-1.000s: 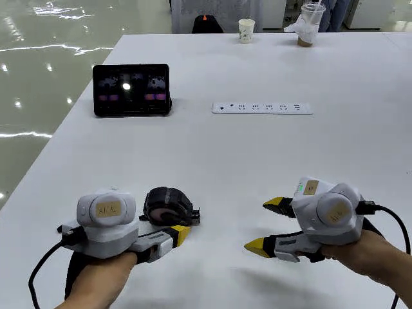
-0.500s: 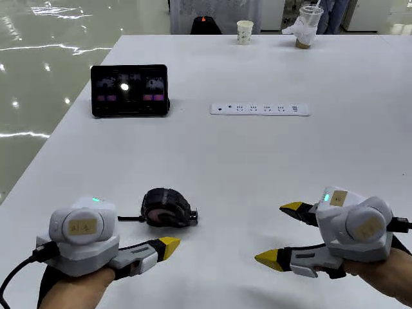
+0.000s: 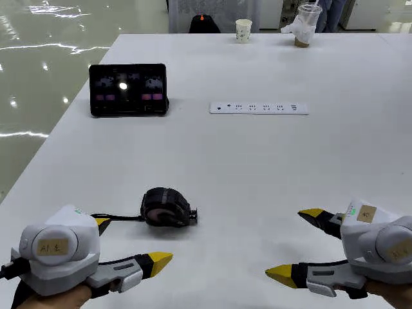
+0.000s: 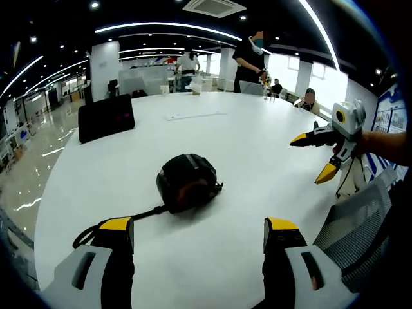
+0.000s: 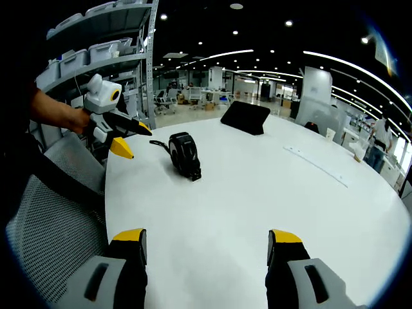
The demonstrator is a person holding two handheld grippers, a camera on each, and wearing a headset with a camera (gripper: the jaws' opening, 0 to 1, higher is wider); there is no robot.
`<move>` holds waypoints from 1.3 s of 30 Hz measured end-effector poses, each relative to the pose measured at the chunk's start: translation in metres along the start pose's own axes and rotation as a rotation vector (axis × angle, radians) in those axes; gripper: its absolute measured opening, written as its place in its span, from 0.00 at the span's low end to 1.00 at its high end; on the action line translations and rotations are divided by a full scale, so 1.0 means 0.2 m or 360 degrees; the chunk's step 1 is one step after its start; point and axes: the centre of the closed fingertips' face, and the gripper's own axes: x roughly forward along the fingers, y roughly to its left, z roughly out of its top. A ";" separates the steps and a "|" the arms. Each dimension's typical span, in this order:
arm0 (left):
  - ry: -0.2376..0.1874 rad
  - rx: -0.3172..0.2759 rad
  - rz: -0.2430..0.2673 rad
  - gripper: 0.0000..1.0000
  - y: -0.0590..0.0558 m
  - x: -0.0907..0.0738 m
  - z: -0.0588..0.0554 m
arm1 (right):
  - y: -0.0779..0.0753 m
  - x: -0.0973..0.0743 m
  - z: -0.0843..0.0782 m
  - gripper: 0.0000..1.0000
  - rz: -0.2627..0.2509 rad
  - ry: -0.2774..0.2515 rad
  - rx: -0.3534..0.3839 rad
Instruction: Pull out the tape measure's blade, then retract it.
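A black tape measure (image 3: 167, 207) lies on the white table (image 3: 257, 167), its wrist strap trailing left and its blade drawn in. It also appears as the tape measure (image 4: 187, 182) ahead of my left jaws and the tape measure (image 5: 185, 154) far ahead of my right jaws. My left gripper (image 3: 131, 243) hangs open near the table's front left edge, short of the tape measure, with nothing between its yellow tips. My right gripper (image 3: 297, 243) is open at the front right, well apart from the tape measure. The right gripper (image 4: 317, 154) and the left gripper (image 5: 129, 139) each appear in the other's view.
A dark tablet (image 3: 128, 89) stands at the back left, and a white power strip (image 3: 258, 108) lies mid-table. A paper cup (image 3: 243, 30) and a plastic cup (image 3: 306, 24) sit at the far edge. People stand beyond the table (image 4: 251, 61).
Both grippers have drawn back toward the front edge. The left one has moved away from the tape measure, which stays where it lay.
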 end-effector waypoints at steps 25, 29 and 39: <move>-0.0094 0.0130 -0.0110 0.97 -0.02 -0.06 0.01 | 0.00 -0.09 -0.04 0.95 -0.0083 -0.0112 0.0125; -0.0114 0.0165 -0.0122 0.99 -0.04 -0.07 0.02 | 0.00 -0.10 -0.05 0.98 -0.0082 -0.0123 0.0139; -0.0117 0.0206 -0.0137 0.99 -0.05 -0.06 0.00 | 0.02 -0.11 -0.03 0.99 -0.0070 -0.0126 0.0103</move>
